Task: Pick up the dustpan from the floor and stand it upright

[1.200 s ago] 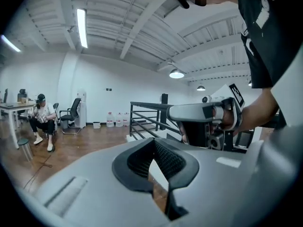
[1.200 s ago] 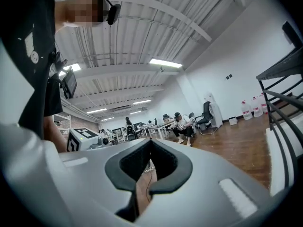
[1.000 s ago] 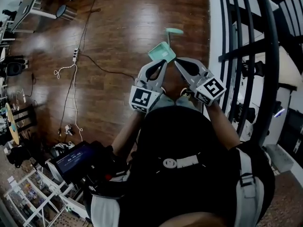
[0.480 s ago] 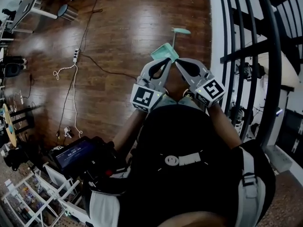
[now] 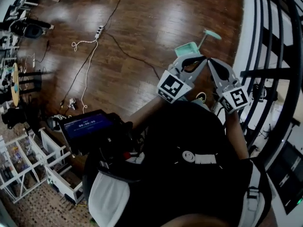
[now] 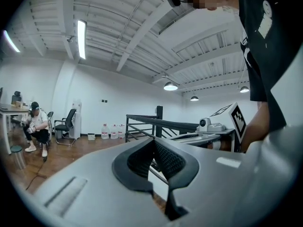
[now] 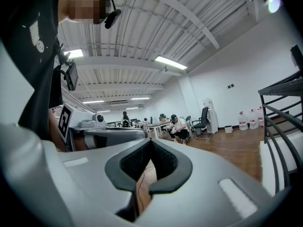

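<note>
The mint-green dustpan (image 5: 187, 48) is on the wooden floor (image 5: 142, 22) in the head view, its thin handle (image 5: 208, 34) reaching up and to the right. My left gripper (image 5: 202, 57) and right gripper (image 5: 209, 61) are held side by side just below it, tips almost meeting, with nothing between the jaws. I cannot tell whether either touches the dustpan. Both gripper views look level across the room and show shut black pads (image 6: 158, 157) (image 7: 151, 162), with no dustpan in sight.
A black stair railing (image 5: 272, 56) runs down the right side, close to the dustpan. A power strip (image 5: 98, 30) with cables lies on the floor to the left. White shelving (image 5: 28, 160) stands at lower left. A seated person (image 6: 35, 126) and water bottles (image 6: 111, 132) are far off.
The head view has swung, so the grippers and dustpan now sit further right and higher in the picture. Both grippers stay shut, tips together just below the dustpan.
</note>
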Motion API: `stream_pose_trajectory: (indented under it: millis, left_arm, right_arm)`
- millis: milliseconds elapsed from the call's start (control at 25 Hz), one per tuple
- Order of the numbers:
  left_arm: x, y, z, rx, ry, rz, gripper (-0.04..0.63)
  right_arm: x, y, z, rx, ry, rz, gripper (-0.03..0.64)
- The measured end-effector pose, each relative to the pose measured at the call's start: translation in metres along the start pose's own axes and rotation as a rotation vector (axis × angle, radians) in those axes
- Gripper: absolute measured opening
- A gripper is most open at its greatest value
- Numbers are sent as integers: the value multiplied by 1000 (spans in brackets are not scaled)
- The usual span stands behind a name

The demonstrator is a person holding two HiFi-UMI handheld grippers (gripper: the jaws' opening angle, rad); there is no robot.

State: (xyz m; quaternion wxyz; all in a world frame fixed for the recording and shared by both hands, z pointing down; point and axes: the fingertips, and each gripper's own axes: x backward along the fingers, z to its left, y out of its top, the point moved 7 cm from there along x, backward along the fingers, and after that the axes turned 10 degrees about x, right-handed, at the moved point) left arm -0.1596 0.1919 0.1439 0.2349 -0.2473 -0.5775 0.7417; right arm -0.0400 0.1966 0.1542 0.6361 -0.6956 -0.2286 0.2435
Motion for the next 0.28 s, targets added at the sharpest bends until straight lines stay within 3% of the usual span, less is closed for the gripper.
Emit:
stream_pose_trajectory:
  millis: [280]
  left_arm:
    - [-18, 13, -2, -19, -28, -30, 18]
  right_arm:
    - [7, 2, -17, 41, -26, 10, 3]
